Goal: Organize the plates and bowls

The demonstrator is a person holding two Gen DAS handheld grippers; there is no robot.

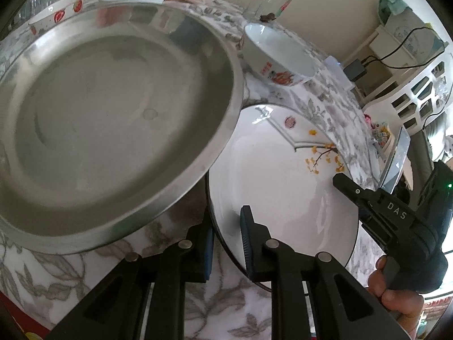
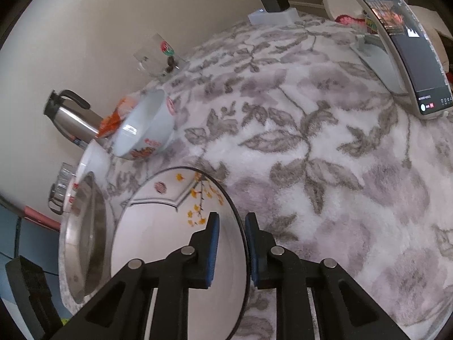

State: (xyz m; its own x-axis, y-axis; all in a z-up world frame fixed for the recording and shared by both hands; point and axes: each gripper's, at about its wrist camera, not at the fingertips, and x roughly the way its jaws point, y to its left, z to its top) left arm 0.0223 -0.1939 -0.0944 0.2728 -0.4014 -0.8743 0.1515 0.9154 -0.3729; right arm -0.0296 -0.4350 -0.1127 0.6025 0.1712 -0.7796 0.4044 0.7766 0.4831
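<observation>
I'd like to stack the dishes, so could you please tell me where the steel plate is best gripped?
Grip the steel plate by its flat, wide rim at the near edge, coming low from the near side. That stretch faces the left tongs and lies free on the cloth, whereas its right edge overlaps the white flowered plate.

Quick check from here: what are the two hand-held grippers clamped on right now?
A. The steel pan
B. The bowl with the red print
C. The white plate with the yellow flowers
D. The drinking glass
C: the left hand-held gripper and the right hand-held gripper each straddle the dark rim of the white plate, on opposite sides, while the steel pan lies beside it ungripped.
</observation>
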